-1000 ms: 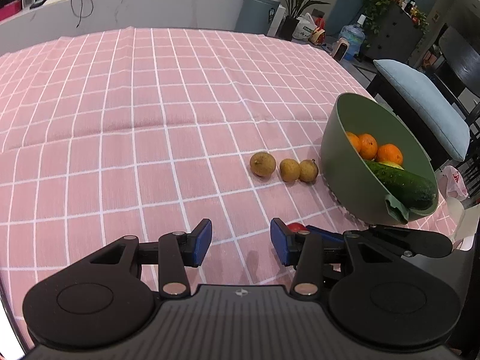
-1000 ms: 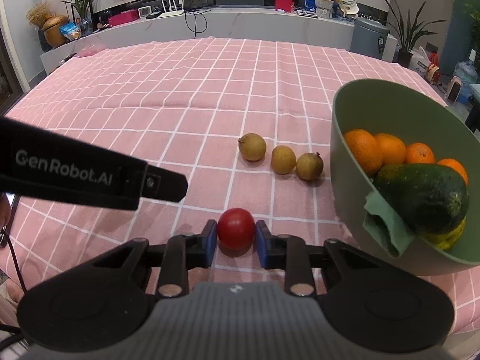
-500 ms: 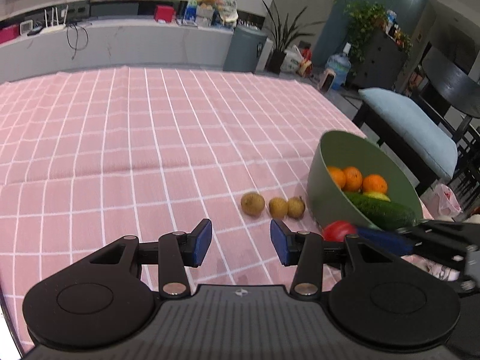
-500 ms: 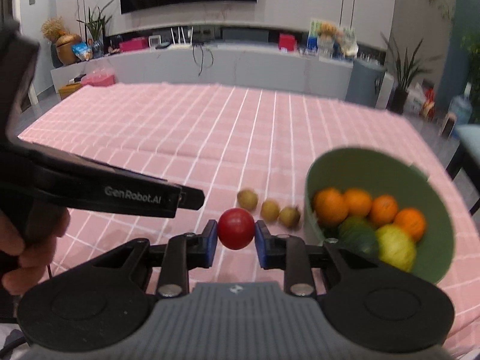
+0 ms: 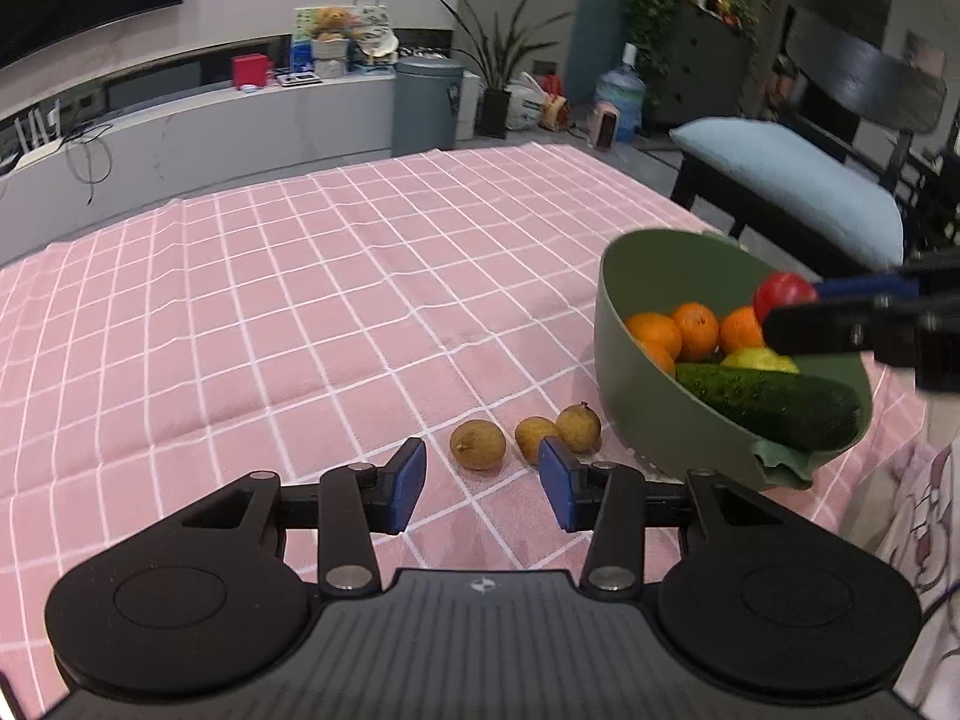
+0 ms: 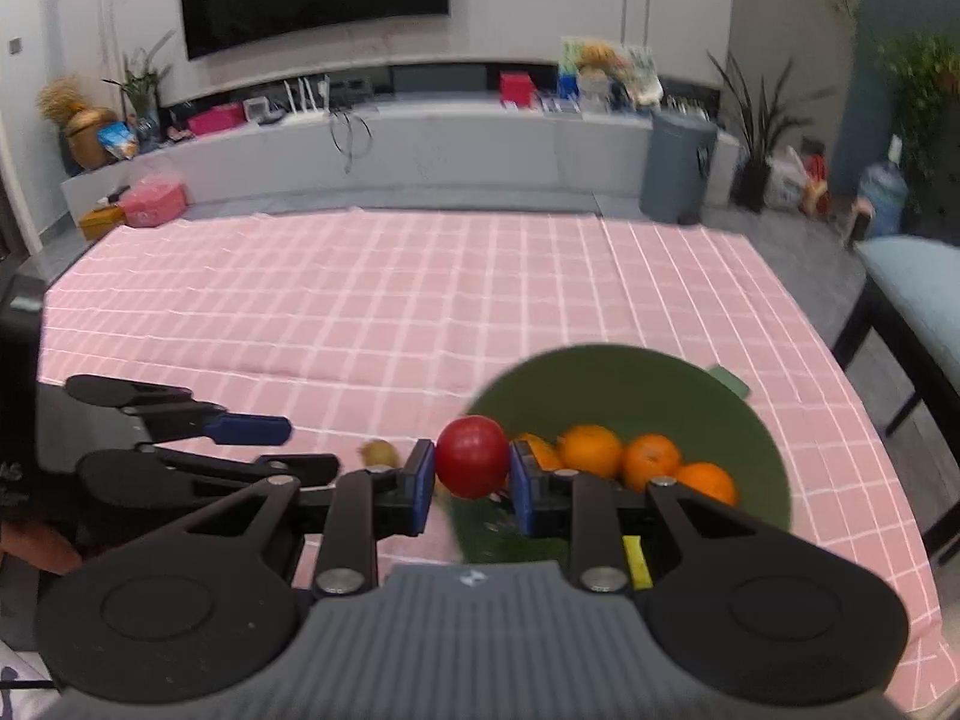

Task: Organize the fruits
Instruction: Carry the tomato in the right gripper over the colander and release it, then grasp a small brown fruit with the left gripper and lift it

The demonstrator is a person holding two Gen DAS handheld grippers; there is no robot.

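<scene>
We see a round, glossy red fruit (image 6: pixel 471 463) pinched between the blue pads of the right tongs (image 6: pixel 471 474), lifted off the cloth and hanging at the near-left rim of the green bowl (image 6: pixel 774 450). The bowl already carries several oranges (image 6: pixel 591 449), a yellow-green fruit (image 5: pixel 759 359) and a dark cucumber (image 5: pixel 774 401). Three small brown fruits (image 5: pixel 477 445) lie in a row on the pink checked surface (image 5: pixel 240 324), just left of the bowl, right in front of the left tongs (image 5: pixel 483 483). The left tongs stand about halfway apart with nothing between the pads, and they are closing slightly.

Room: the bowl sits close to the surface's right edge, with a cushioned bench (image 5: pixel 792 186) beyond it. The whole left and far side of the cloth is free — lots of room there.

Versus a second ago: the red fruit was down on the cloth in the right tongs' grip — now it is up at bowl height. The left view has rolled and risen a bit, and the brown fruits have not moved.
</scene>
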